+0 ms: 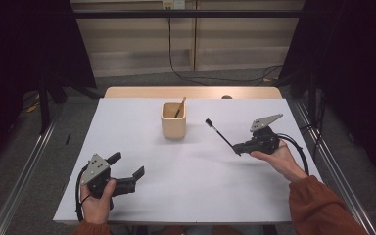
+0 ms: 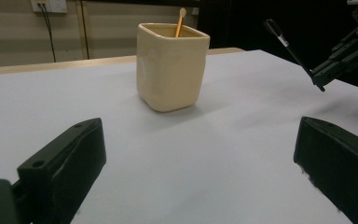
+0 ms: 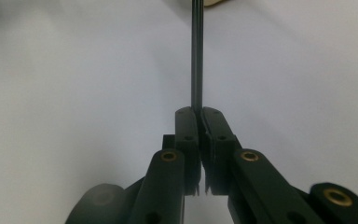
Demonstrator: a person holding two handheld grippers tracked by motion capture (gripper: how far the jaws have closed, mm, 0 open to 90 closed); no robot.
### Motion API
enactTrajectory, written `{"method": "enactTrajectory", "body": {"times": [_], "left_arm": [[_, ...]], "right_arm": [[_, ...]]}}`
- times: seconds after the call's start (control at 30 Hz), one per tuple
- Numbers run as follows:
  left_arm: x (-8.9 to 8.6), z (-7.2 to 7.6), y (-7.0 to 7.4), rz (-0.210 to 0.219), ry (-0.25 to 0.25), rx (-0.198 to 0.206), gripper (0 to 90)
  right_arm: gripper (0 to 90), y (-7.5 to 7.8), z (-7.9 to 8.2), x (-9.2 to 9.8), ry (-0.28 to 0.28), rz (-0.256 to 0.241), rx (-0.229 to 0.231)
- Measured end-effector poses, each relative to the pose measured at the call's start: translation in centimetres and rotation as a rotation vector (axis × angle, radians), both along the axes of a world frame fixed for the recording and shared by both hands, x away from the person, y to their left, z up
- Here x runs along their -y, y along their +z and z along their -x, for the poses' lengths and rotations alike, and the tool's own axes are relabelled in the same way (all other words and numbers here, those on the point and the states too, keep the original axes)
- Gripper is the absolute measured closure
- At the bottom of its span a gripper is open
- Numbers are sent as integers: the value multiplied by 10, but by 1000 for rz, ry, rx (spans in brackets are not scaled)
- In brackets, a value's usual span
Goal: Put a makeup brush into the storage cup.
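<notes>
My right gripper has its jaws pressed together on the end of a thin black pen, pinching it near the tip of the jaws. From the right gripper view the pen runs straight out ahead of the jaws, up the middle of the picture. In the high view it slants up and away to the left, off the white table, with its far end pointing toward the cup. The pen and the cup are near each other but apart.

The cup (cream, squarish, open at the top) stands upright in the far middle of the table. A wooden stick leans inside it; I think it is a brush or spoon handle, but the picture is too small to tell.

My left gripper sits low at the near left, jaws spread wide and holding nothing, facing the cup.
</notes>
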State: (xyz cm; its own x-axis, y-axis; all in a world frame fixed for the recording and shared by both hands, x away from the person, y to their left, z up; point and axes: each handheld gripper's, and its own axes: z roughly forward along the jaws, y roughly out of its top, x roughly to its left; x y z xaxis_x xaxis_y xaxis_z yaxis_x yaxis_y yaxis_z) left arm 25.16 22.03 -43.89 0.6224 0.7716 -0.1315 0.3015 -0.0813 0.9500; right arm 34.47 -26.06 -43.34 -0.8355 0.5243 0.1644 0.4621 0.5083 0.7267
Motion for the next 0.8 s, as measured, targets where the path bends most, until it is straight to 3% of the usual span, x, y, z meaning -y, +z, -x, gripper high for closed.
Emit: {"method": "enactTrajectory", "body": {"times": [0.17, 0.3, 0.5, 0.8], "left_arm": [[0, 0, 0, -1, -1, 1, 23], [0, 0, 0, 1, 2, 0, 23], [0, 0, 0, -1, -1, -1, 24], [0, 0, 0, 2, -1, -2, 25]], "right_arm": [[859, 0, 4, 4, -4, -76, 23], [859, -1, 8, 4, 11, -95, 57], [859, -1, 10, 5, 13, -170, 85], [859, 0, 12, 8, -18, -224, 121]]}}
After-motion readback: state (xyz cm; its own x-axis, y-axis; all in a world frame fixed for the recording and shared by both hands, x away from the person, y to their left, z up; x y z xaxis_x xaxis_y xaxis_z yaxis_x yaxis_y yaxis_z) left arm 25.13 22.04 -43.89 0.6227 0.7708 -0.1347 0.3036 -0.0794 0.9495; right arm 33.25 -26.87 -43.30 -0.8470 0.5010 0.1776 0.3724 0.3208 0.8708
